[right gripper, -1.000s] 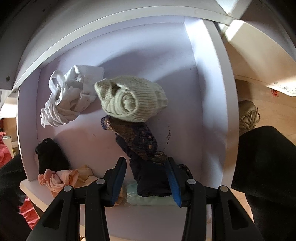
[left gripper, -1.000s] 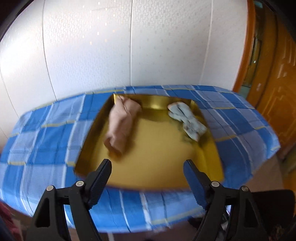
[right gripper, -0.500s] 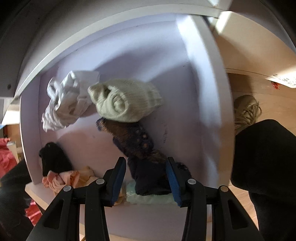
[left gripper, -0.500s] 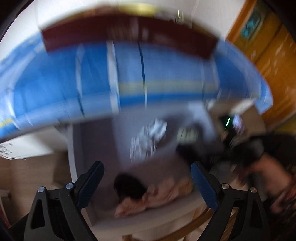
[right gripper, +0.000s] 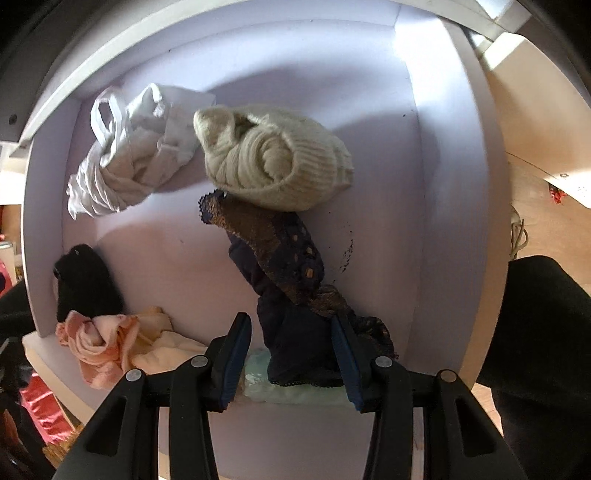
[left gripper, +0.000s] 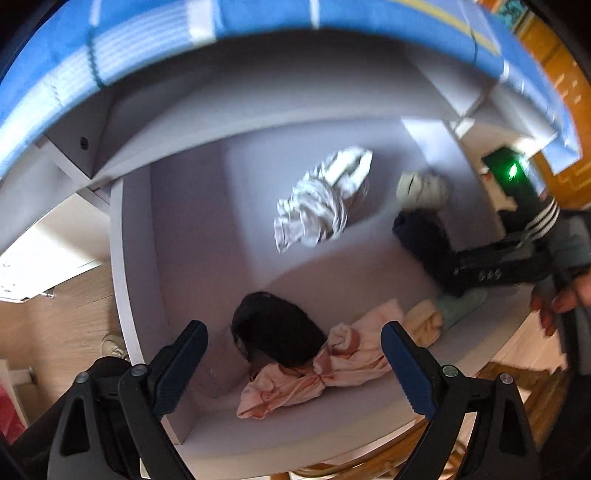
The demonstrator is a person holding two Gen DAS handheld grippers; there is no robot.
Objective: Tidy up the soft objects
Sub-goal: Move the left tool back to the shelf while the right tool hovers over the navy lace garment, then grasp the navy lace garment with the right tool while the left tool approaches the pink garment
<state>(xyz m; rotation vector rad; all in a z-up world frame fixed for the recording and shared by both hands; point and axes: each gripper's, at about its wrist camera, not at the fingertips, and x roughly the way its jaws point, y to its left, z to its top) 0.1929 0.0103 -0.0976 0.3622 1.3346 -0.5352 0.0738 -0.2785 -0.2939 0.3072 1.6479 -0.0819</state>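
Observation:
A white drawer (right gripper: 436, 184) holds several soft things. My right gripper (right gripper: 291, 321) points straight down and is shut on a navy lace garment (right gripper: 280, 254), whose far end reaches a cream knit roll (right gripper: 280, 162). A crumpled white cloth (right gripper: 129, 158) lies left of the roll. In the left wrist view my left gripper (left gripper: 293, 328) hangs open over a black bundle (left gripper: 277, 328) and a pink cloth (left gripper: 332, 369), with nothing between its fingers. The white cloth (left gripper: 321, 206) lies farther in, and the right gripper's black frame (left gripper: 495, 266) shows at the right.
A pale green cloth (right gripper: 295, 387) and a pale yellow cloth (right gripper: 162, 350) lie at the drawer's near edge. The blue checked tablecloth (left gripper: 258, 22) hangs over the drawer. A person's hand (left gripper: 561, 299), a dark trouser leg (right gripper: 546, 332) and wooden floor (left gripper: 55, 321) surround it.
The left view swung down from the gold tray on the checked table to the drawer below, and the left jaws stand wider. The right gripper has barely moved with the navy garment.

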